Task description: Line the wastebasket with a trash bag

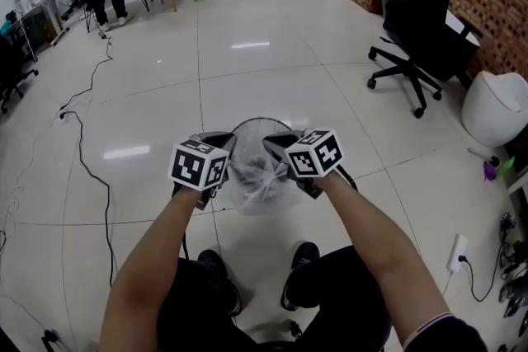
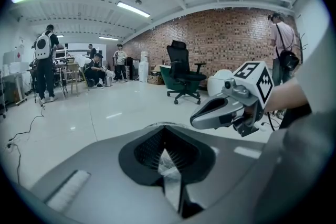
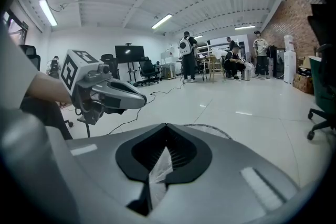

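A round wire-mesh wastebasket (image 1: 257, 129) stands on the white tile floor just in front of my feet. A clear, crumpled trash bag (image 1: 262, 180) hangs over its near side, stretched between both grippers. My left gripper (image 1: 216, 162) is shut on the bag's left edge; the film (image 2: 169, 173) shows pinched between its jaws. My right gripper (image 1: 285, 154) is shut on the bag's right edge, and the film (image 3: 157, 171) is pinched there too. Each gripper appears in the other's view: the right gripper (image 2: 202, 119) and the left gripper (image 3: 137, 101). The basket's rim (image 3: 210, 127) peeks past the right jaws.
A black office chair (image 1: 417, 21) stands at the right by a brick wall. A white rounded bin (image 1: 495, 107) sits further right. A black cable (image 1: 87, 152) runs across the floor at the left. Several people and stools are at the far end of the room.
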Demonstrator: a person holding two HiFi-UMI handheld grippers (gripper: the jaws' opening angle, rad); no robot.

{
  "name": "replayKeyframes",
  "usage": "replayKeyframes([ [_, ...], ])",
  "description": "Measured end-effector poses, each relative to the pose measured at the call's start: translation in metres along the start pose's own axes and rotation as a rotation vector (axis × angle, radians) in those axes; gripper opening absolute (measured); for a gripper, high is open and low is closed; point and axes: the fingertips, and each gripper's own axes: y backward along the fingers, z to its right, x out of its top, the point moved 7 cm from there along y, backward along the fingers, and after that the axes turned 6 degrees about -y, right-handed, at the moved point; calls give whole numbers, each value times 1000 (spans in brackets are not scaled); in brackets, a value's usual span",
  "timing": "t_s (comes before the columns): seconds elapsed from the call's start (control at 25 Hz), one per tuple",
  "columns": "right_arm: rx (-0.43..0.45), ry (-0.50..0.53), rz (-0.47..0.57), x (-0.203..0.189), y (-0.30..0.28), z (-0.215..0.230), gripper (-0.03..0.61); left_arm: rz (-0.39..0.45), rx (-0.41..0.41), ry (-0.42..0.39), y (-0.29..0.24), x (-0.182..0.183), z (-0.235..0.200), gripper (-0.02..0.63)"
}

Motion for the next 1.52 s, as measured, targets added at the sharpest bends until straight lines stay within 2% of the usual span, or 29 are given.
replayKeyframes([
  [0.2, 10, -1, -61, -7, -36, 5, 2, -12, -26, -10, -9, -10, -9, 11],
  [0.36, 13, -23, -105, -17, -55, 15, 2, -17, -13, 13, -19, -17, -23, 11],
  [0.56, 19, -42, -114, -16, -78, 24, 2, -36, 6, 47, -27, -29, -39, 11],
  [0.84, 24, -50, -153, -21, -105, 34, 2, -42, -7, 58, -38, -34, -43, 11],
  [1.52, 25, -93, -262, -47, -161, 71, 2, -46, 4, 111, -62, -46, -72, 11],
])
